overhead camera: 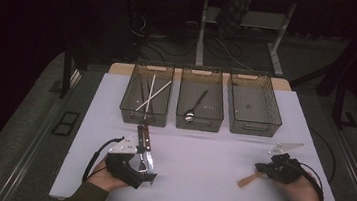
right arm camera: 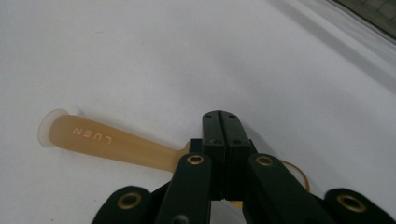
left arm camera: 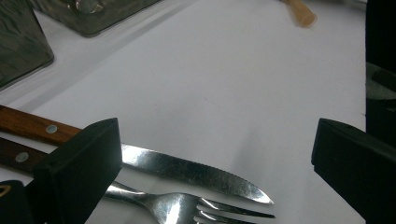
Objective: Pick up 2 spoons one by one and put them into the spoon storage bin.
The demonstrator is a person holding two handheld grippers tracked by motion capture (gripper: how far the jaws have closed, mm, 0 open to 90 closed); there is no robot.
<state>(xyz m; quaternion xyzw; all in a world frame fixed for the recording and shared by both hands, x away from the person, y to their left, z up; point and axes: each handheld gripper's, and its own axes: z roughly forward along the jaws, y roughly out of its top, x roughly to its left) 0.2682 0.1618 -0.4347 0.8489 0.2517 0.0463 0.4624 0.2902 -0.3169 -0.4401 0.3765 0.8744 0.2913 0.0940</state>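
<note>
The translucent amber plastic spoon (right arm camera: 112, 142), lettered along its flat handle, lay on the white table (overhead camera: 201, 153) near the right part of the near edge, and the right gripper (right arm camera: 223, 122) was clamped on the bowl end of it, jaws pressed together with the handle sticking out toward the table's middle. From above, that spoon (overhead camera: 249, 179) showed as a tan strip just left of the right gripper (overhead camera: 261, 168), the person's hand wrapped round the black body behind it.

Over by the left part of the near edge, the left gripper (overhead camera: 145, 170) stood with its jaws wide apart, nothing between the pads. Right by it lay a serrated steel knife with a riveted wooden handle (left arm camera: 177, 170) and a steel fork with a wooden handle (left arm camera: 187, 207), side by side, the knife tip and fork tines pointing the same way, with the left jaw covering part of both in the left gripper view.

Toward the far edge, three smoky clear plastic bins sat in a row: the left bin (overhead camera: 143, 119) held pale chopsticks (overhead camera: 151, 93), the middle bin (overhead camera: 199, 124) a dark-handled metal spoon (overhead camera: 194, 107), and the right bin (overhead camera: 251, 126) stood beside them.
</note>
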